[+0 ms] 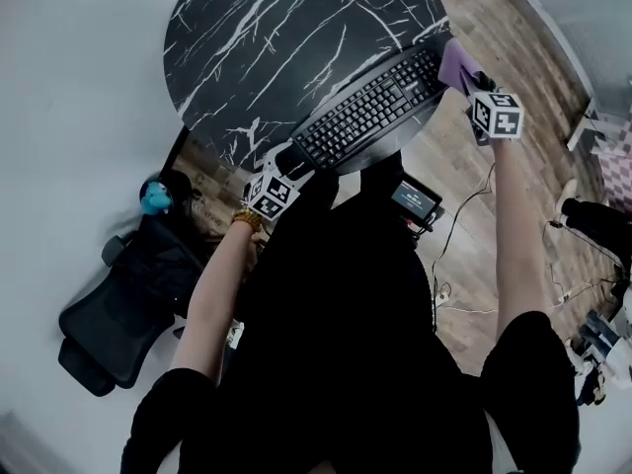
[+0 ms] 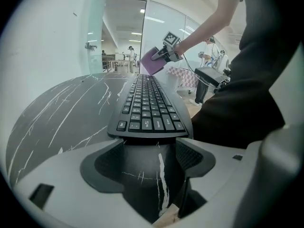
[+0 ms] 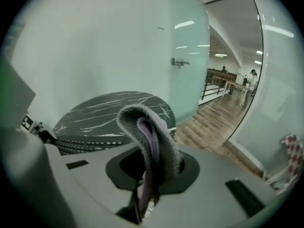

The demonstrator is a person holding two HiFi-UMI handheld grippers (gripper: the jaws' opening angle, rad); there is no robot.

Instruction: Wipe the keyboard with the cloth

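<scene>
My right gripper (image 3: 151, 172) clamps the purple cloth (image 3: 148, 127); my left gripper (image 2: 153, 161) gapes empty at the near end of the black keyboard (image 2: 149, 103) (a handy brace). I'd press flat along the rows.

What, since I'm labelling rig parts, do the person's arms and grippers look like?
The left gripper and right gripper have pale grey bodies and black inner pads. Each carries a white cube with black square markers. The person wears short black sleeves and a beaded bracelet on the left wrist.

Black worktop (image 1: 257, 28) veined with white like marble, black keyboard (image 1: 370, 112), purple cloth (image 1: 457, 64) with a grey side, brown wood-plank floor (image 1: 504, 28), black chair (image 1: 128, 314)
</scene>
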